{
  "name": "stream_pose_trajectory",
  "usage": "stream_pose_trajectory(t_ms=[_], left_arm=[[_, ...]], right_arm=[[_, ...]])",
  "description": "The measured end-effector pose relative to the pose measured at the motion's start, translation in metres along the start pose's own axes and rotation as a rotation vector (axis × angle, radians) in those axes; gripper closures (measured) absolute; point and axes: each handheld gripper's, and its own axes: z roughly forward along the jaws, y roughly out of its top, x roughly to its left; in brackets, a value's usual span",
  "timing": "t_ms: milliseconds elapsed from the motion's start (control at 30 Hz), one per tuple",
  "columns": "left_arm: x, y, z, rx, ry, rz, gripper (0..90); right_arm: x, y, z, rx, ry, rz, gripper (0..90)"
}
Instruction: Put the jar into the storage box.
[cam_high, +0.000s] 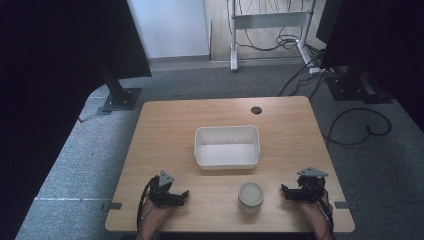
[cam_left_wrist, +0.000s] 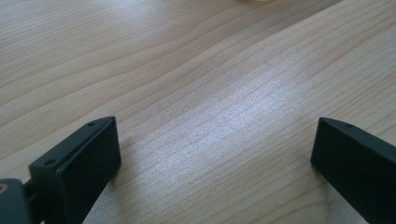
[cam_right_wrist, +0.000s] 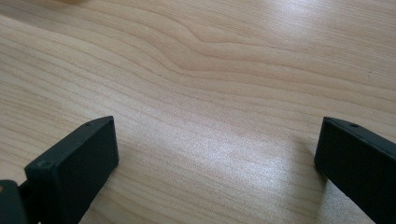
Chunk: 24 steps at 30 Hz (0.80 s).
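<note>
A white rectangular bin (cam_high: 227, 146) sits in the middle of the wooden table (cam_high: 165, 125), and nothing shows inside it. In front of it, near the front edge, stands a small glass jar with a pale lid (cam_high: 250, 196). My left gripper (cam_high: 186, 196) rests on the table at the front left, pointing right toward the jar, open. My right gripper (cam_high: 283, 192) rests at the front right, pointing left toward the jar, also open. In each gripper view the black jaws stand wide apart over bare wood (cam_left_wrist: 215, 121) (cam_right_wrist: 215, 130), nothing between them.
A round cable hole (cam_high: 256, 110) lies near the table's far edge. Beyond the table are grey carpet, dark stand bases (cam_high: 120, 99), loose cables (cam_high: 360, 125) and a white desk frame (cam_high: 270, 25).
</note>
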Motion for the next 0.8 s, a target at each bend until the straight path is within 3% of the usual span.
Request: stream_pose_trajectory(t_ms=[433, 800], left_arm=[[-0.0019, 0.0005, -0.0018, -0.012, 0.007, 0.028, 5.1], [-0.0033, 0.0004, -0.0042, -0.021, -0.008, 0.027, 7.6]], right_arm=[[0.0005, -0.0014, -0.0016, -0.005, 0.006, -0.007, 0.8], [0.0005, -0.0015, -0.0016, -0.006, 0.007, -0.007, 0.9]])
